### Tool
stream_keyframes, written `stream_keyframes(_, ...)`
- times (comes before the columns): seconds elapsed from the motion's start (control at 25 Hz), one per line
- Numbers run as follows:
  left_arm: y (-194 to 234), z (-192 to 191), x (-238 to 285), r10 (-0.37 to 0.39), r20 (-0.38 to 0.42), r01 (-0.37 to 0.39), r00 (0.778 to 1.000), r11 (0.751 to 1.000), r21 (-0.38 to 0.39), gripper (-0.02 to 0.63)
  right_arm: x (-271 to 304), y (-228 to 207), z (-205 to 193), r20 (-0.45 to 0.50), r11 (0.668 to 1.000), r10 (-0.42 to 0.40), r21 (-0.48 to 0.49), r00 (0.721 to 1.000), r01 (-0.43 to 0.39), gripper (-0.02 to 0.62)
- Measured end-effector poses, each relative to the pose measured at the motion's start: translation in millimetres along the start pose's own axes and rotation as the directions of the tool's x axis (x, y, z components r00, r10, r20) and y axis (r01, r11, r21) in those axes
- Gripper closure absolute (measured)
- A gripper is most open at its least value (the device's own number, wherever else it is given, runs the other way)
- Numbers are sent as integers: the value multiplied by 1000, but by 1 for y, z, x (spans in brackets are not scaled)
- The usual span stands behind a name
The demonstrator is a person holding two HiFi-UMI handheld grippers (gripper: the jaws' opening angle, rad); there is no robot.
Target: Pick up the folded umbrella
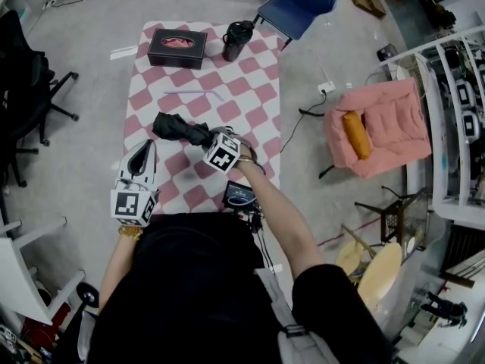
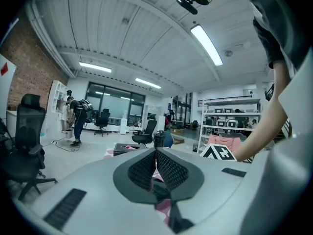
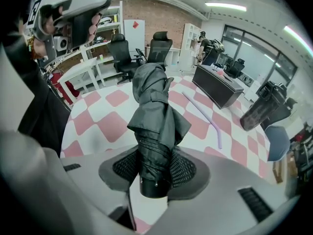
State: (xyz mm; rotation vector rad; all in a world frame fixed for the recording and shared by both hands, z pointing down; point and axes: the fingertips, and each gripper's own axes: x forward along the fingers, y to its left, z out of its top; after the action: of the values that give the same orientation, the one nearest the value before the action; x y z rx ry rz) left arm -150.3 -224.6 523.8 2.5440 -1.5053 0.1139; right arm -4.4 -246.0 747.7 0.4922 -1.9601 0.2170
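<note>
Our right gripper (image 3: 155,169) grips the folded umbrella (image 3: 152,106) by its stiff capped end, over the near left of the checkered worktop (image 1: 246,82), seemingly clear of it. We judge it light, its fabric soft and slippery, so the firm core suits holding. Our left gripper (image 2: 155,155) is closed, empty.

Overhead plus two close views, shared table (image 1: 261,89)

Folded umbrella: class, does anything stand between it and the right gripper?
Nothing visible does. The right gripper is closed on the folded umbrella, gripping its fabric directly, near the capped end.
</note>
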Motion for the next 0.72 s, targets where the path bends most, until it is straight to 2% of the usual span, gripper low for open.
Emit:
stream_keyframes(0.36,1,1,2,-6,-2,6,1000,1000,3,591,-17,-5,12,85,994,-52,104,995,44,431)
stream_keyframes(0.72,0,10,5,-22,10,22,1000,1000,22,590,-46,-17,36,204,980,-117,184,972,80,430)
